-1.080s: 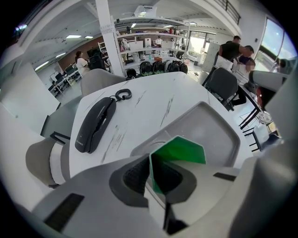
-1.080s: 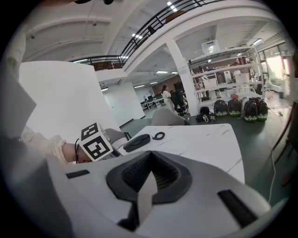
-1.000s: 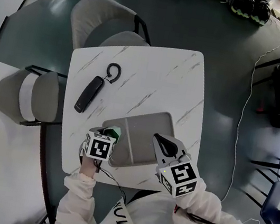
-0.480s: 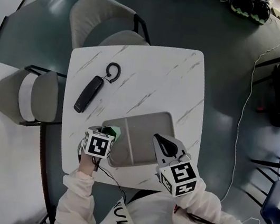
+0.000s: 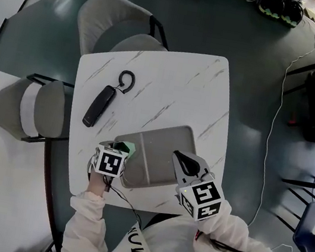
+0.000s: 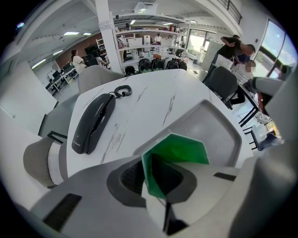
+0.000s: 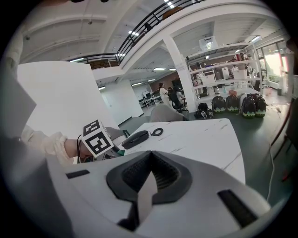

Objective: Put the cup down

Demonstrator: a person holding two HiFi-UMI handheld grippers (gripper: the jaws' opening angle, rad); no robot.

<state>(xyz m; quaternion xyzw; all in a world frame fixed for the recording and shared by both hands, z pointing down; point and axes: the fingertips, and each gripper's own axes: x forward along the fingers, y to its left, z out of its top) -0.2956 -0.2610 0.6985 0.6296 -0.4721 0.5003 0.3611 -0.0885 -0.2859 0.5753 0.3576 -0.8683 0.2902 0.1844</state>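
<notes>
Ideally the left gripper (image 5: 123, 148), clamped on the cup (image 6: 180, 149), lowers it upright to sit flat, off the tray (image 5: 169, 142) rim, before releasing; the right gripper (image 5: 183, 162) is shut, empty.

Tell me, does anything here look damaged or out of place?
The green cup in the left gripper, at the grey tray's left edge, looks squashed: its rim is pinched into angular folds, not round. Nothing else stands out.
</notes>
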